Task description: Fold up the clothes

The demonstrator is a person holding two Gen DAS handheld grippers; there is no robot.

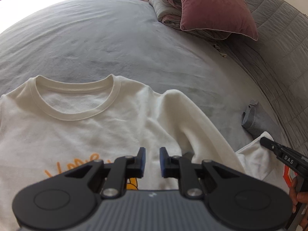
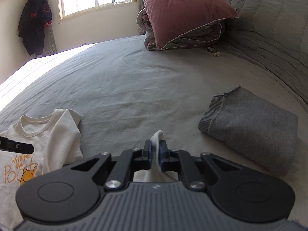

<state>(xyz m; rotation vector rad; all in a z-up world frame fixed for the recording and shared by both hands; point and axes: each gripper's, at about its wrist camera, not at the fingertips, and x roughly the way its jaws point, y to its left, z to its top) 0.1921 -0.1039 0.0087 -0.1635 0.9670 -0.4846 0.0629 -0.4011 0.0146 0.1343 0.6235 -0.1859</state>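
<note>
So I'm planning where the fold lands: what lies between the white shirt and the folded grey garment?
In the right wrist view, only bare grey sheet lies between the white shirt and the grey garment.

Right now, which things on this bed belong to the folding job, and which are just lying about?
In the job:
white sweatshirt, its sleeve cuff pinched in the right gripper
left gripper, empty
folded grey garment, probably already done

Lying about:
pink pillow
rolled quilt
dark jacket on the wall
</note>
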